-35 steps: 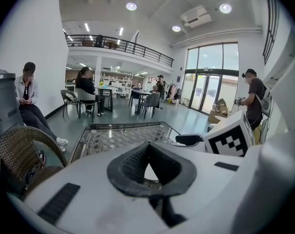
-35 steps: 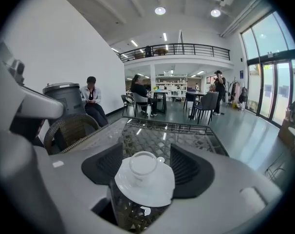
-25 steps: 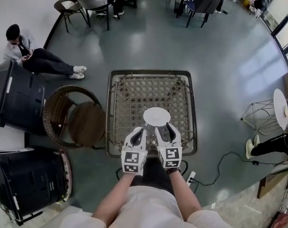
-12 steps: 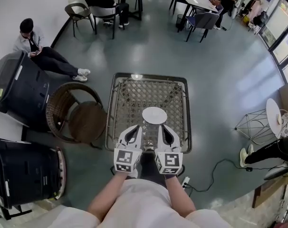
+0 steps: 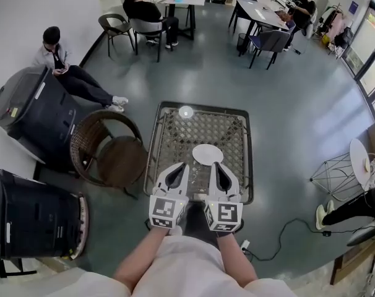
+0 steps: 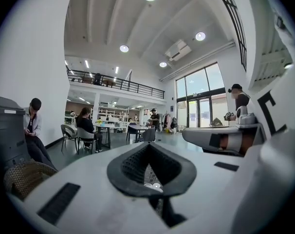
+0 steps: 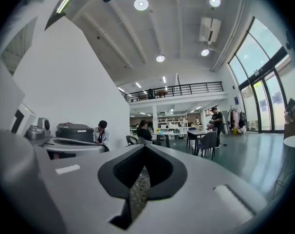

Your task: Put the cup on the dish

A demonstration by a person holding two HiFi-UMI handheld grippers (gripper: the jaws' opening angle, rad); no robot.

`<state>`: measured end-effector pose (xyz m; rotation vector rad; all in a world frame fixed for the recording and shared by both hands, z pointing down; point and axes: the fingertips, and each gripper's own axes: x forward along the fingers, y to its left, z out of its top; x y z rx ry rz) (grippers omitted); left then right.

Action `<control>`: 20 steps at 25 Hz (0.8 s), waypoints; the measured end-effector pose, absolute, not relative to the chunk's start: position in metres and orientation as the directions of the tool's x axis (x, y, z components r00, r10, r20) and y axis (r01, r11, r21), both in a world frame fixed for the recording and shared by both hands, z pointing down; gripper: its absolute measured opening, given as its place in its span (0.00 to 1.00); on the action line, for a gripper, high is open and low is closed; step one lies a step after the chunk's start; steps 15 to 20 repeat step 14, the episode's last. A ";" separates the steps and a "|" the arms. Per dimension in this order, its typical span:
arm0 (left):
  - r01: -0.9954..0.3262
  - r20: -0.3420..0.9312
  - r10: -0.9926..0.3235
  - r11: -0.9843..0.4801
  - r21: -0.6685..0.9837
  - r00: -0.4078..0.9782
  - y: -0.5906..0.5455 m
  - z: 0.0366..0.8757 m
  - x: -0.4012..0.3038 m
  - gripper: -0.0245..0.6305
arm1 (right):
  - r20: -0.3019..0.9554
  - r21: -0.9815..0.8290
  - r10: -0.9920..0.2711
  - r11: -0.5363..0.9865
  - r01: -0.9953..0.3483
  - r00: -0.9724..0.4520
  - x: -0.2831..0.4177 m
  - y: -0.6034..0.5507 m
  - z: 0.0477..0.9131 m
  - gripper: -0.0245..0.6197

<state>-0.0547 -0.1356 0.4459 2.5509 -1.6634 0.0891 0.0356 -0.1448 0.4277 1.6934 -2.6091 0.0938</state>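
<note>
A low table [image 5: 244, 166] with a woven top stands in front of me. On it lies a white dish [image 5: 207, 154], right of its middle. A small clear cup [image 5: 185, 112] stands near the far edge, left of centre, well apart from the dish. My left gripper [image 5: 182, 166] and right gripper [image 5: 216, 165] hover side by side over the near edge, just short of the dish. Both are shut with nothing in them. The left gripper [image 6: 150, 145] frames a strip of woven top and small pale shapes between its pads. The right gripper [image 7: 145, 146] shows only woven top.
A round wicker chair [image 5: 107, 156] stands against the table's left side. Two large black bins [image 5: 30, 113] [image 5: 33, 221] are further left. A cable and power strip [image 5: 245, 245] lie on the floor at the near right. People sit at tables and along the wall beyond.
Both grippers have drawn back from the dish's near rim to the table's near edge. The view has lifted, and the cup at the far edge has come into sight.
</note>
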 end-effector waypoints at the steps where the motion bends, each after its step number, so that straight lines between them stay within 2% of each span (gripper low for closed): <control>1: -0.916 0.094 -0.911 -0.400 0.028 0.400 -0.136 0.440 -0.054 0.04 | 0.037 -0.042 -0.913 0.404 -0.914 -0.405 0.039 -0.146 0.422 0.04; 4: -0.927 0.075 -0.924 -0.375 -0.003 0.374 -0.146 0.423 -0.058 0.04 | -0.024 -0.042 -0.905 0.426 -0.904 -0.425 0.040 -0.156 0.400 0.04; 8: -0.946 0.090 -0.943 -0.315 0.084 0.322 -0.156 0.437 -0.046 0.04 | 0.031 -0.015 -0.874 0.485 -0.874 -0.485 0.052 -0.168 0.406 0.04; 14: -0.948 0.132 -0.942 -0.295 0.119 0.310 -0.200 0.452 0.001 0.04 | 0.082 -0.032 -0.830 0.551 -0.834 -0.552 0.085 -0.203 0.417 0.04; 20: -0.948 0.132 -0.942 -0.295 0.119 0.310 -0.200 0.452 0.001 0.04 | 0.082 -0.032 -0.830 0.551 -0.834 -0.552 0.085 -0.203 0.417 0.04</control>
